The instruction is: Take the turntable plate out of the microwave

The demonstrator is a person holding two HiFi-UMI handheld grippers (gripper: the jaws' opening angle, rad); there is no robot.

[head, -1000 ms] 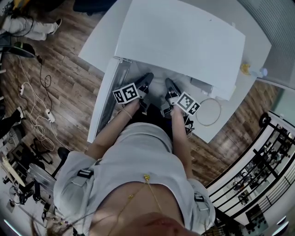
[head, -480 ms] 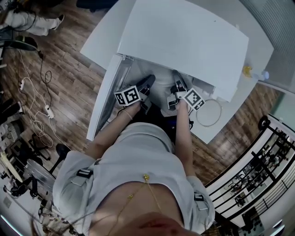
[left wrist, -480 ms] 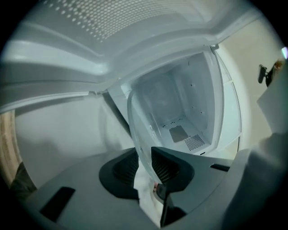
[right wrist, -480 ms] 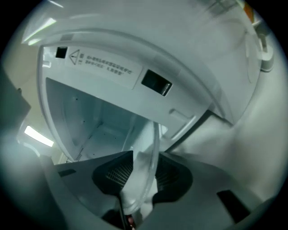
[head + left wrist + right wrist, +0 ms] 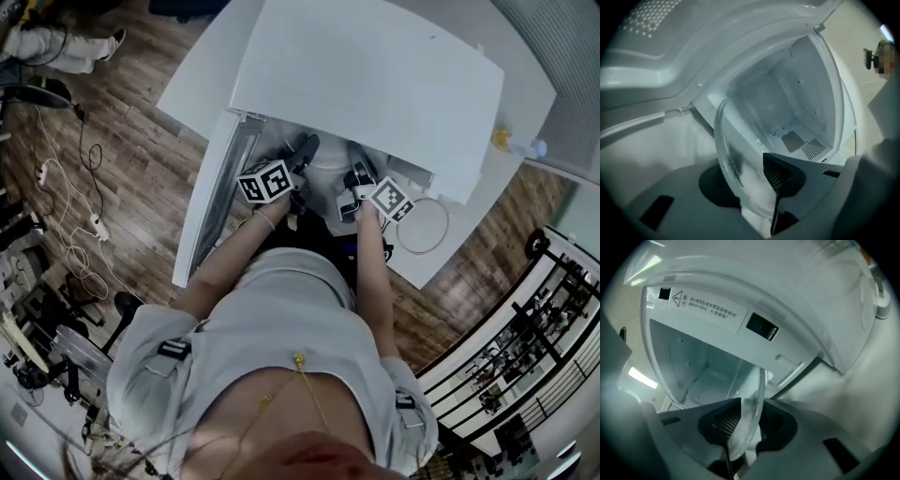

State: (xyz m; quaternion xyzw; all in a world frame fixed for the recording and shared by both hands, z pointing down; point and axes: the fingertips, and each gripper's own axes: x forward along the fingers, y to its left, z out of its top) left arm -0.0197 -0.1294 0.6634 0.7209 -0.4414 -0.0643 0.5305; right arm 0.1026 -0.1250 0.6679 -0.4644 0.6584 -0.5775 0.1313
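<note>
The clear glass turntable plate [image 5: 727, 140] stands on edge at the mouth of the white microwave [image 5: 375, 75]. In the left gripper view it lies between the jaws of my left gripper [image 5: 747, 177]. These jaws have just been opening, and the left pad stands off the glass. In the right gripper view my right gripper [image 5: 747, 423] has just been closing, and both pads press on the plate's rim [image 5: 755, 390]. In the head view both grippers [image 5: 305, 150] [image 5: 359, 175] reach into the cavity, with the plate [image 5: 330, 169] pale between them.
The microwave door [image 5: 214, 202] hangs open at the left, beside my left arm. A thin ring [image 5: 424, 227] lies on the white table to the right of the microwave. A small yellow object [image 5: 500, 141] sits at the table's far right edge.
My right gripper went deeper into the microwave, then stayed. In the last half second my left gripper pushed further in, and its marker cube rolled.
</note>
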